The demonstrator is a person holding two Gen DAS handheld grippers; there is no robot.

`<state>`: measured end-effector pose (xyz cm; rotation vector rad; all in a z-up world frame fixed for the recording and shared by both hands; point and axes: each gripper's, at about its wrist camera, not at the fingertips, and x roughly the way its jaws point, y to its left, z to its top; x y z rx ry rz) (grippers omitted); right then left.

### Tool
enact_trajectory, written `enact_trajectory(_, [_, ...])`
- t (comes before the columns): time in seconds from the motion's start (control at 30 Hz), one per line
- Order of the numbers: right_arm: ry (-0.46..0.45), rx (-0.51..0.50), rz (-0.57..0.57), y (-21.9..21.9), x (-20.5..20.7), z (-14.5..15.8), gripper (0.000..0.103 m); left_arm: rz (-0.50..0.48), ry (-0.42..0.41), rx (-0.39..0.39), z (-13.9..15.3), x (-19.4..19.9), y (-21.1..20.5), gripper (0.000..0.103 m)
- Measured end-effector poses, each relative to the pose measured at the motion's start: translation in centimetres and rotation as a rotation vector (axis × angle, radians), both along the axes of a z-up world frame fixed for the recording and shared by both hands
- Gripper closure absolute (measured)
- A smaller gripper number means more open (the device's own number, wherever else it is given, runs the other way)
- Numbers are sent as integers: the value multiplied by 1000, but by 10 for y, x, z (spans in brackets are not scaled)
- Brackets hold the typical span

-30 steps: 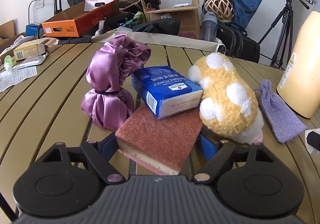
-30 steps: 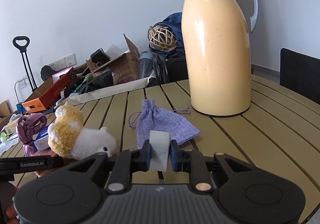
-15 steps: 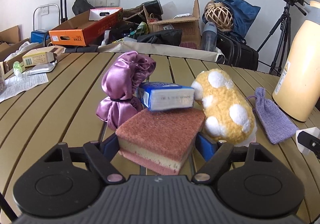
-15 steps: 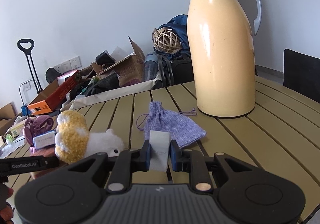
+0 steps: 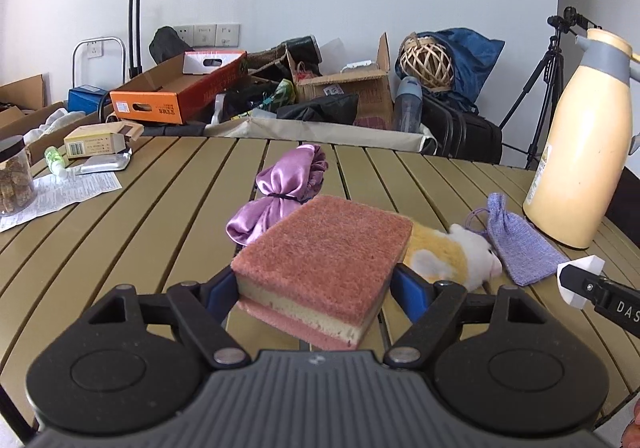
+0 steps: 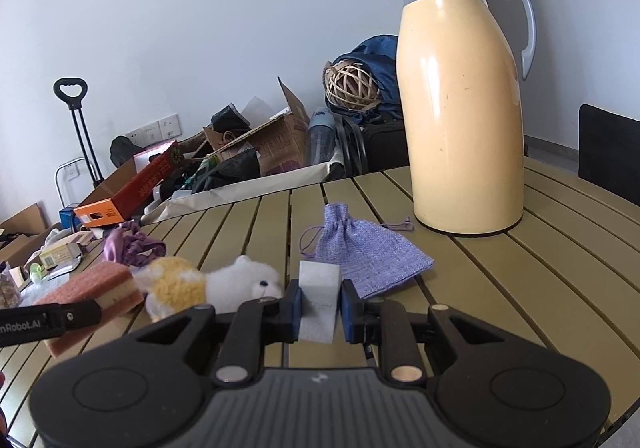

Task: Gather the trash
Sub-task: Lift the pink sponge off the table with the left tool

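My left gripper (image 5: 316,290) is shut on a pink and yellow scrub sponge (image 5: 326,258) and holds it lifted above the slatted table (image 5: 140,232). The sponge also shows in the right wrist view (image 6: 94,294). My right gripper (image 6: 319,306) is shut on a small white folded paper piece (image 6: 319,286), held just above the table. That paper piece also shows at the right edge of the left wrist view (image 5: 580,276). The blue tissue pack is hidden behind the sponge.
A purple satin cloth (image 5: 286,187), a yellow-white plush toy (image 5: 452,256) and a lilac drawstring pouch (image 6: 366,252) lie mid-table. A tall cream thermos (image 6: 462,95) stands at the right. A jar (image 5: 14,175), papers and a box lie far left. Clutter lies beyond the table.
My left gripper has lifted the sponge up and away from the tissue pack and plush toy. My right gripper has stayed shut on the paper, shifting slightly.
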<state>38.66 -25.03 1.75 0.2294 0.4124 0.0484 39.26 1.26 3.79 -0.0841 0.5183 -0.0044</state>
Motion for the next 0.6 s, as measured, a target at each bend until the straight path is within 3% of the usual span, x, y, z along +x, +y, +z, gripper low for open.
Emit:
enact_trajectory(0.43, [-56, -18, 66, 15, -42, 9, 84, -5, -122, 4, 14, -65, -1, 22])
enact_trajectory(0.6, [-49, -21, 96, 22, -65, 4, 84, -8, -132, -5, 9, -90, 2, 22])
